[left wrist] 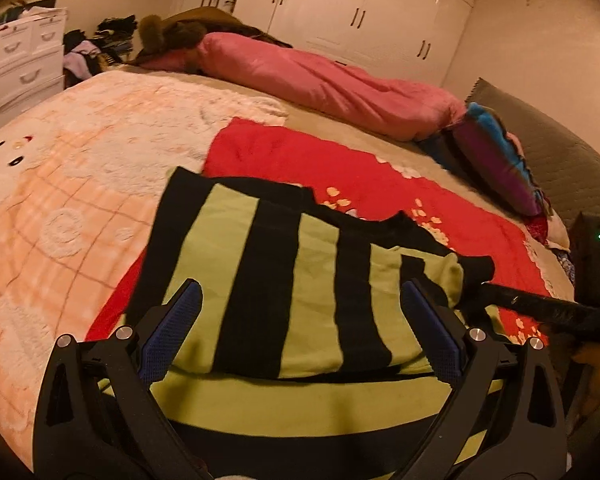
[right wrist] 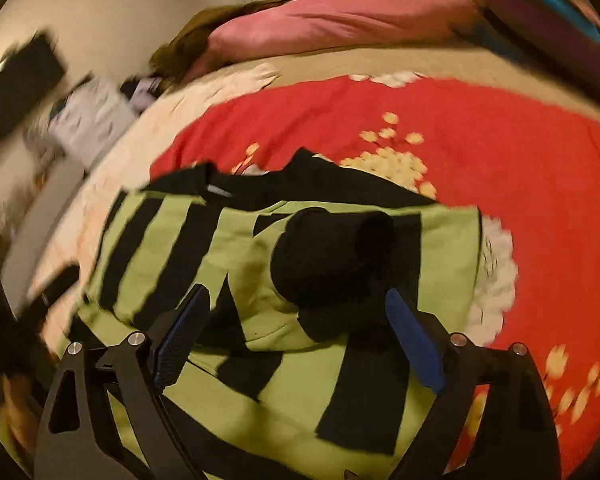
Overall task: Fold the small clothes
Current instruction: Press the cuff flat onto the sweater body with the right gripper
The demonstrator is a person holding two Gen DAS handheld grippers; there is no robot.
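A small green and black striped sweater (left wrist: pixel 296 280) lies on the bed, partly folded, its upper part doubled over the lower part. My left gripper (left wrist: pixel 302 300) is open just above it, the blue pads on either side of the folded part. In the right wrist view the sweater (right wrist: pixel 172 248) lies on a red blanket, with a black sleeve cuff (right wrist: pixel 332 256) resting on top of it. My right gripper (right wrist: pixel 296 304) is open over the sweater, close behind the cuff. The right gripper also shows at the right edge of the left wrist view (left wrist: pixel 548 312).
A red flowered blanket (left wrist: pixel 340 168) lies under the sweater on a peach and white bedspread (left wrist: pixel 80 184). A pink quilt (left wrist: pixel 320 80) and a striped pillow (left wrist: pixel 496 156) lie at the far side. White drawers (left wrist: pixel 24 52) and wardrobes (left wrist: pixel 360 8) stand beyond the bed.
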